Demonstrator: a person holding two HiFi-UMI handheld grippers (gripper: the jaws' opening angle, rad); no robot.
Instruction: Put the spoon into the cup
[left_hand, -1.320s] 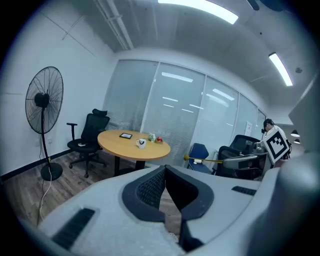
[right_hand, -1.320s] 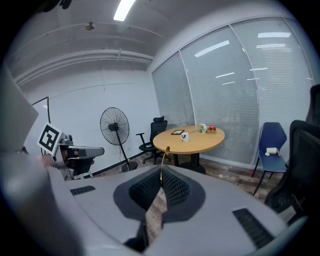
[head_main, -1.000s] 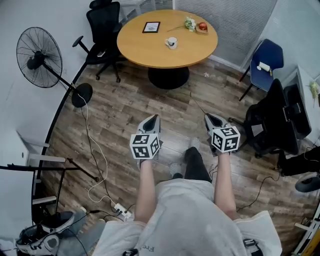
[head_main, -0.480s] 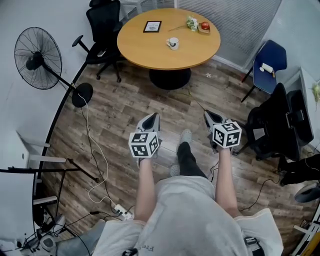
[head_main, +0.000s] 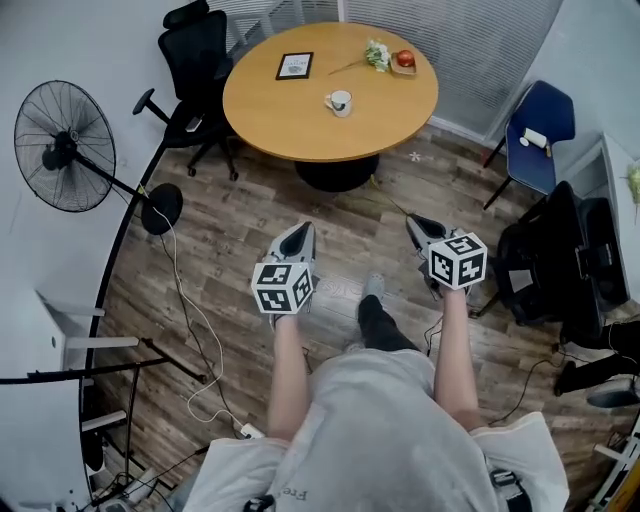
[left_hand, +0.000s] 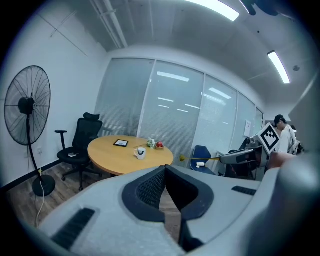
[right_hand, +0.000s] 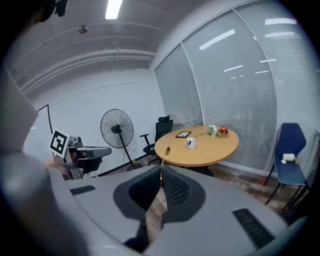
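Bare wood floor (head_main: 250, 230) ahead, open all the way to the round bench (head_main: 300, 130). Hemmed at left by a fan (head_main: 65, 145), at right by a blue chair (head_main: 535, 125) and a dark chair (head_main: 555, 250). Black chair (head_main: 195, 60) tucked against the bench's far left edge. Cup (head_main: 340, 101) upright near the bench's middle, ahead of and between the two grippers, well apart from both. Spoon (right_hand: 163, 161) clamped by its handle in the right gripper (right_hand: 162, 169), bowl end sticking out forward toward the bench. Left gripper (left_hand: 165, 167) closed tip to tip with nothing between, level beside the right one above the floor.
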